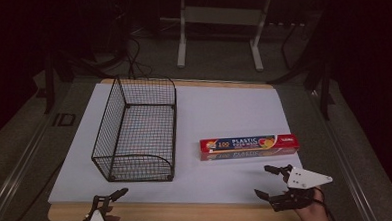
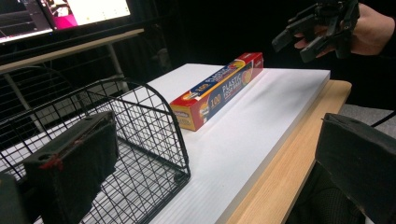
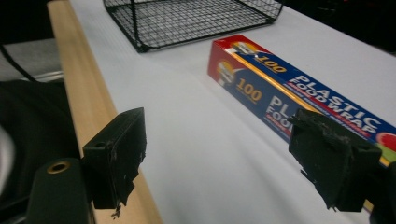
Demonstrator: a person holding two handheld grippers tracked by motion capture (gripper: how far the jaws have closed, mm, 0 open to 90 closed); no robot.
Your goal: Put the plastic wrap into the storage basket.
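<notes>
Here the plastic food wrap box (image 1: 250,146) lies flat on the white board (image 1: 224,114), just right of the wire basket (image 1: 137,130). The right gripper (image 1: 266,182) hovers near it, jaws spread and empty. The left gripper (image 1: 110,197), also released, sits at the table's front edge.

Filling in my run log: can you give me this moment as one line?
right gripper: open, near wrap box, not touching | left gripper: open, at table edge | wire basket: empty

Dim light is falling across the grey floor (image 1: 222,59) beyond the table's far edge, where a white-legged desk frame (image 1: 219,19) is standing and a lit monitor (image 2: 60,14) is glowing.
</notes>
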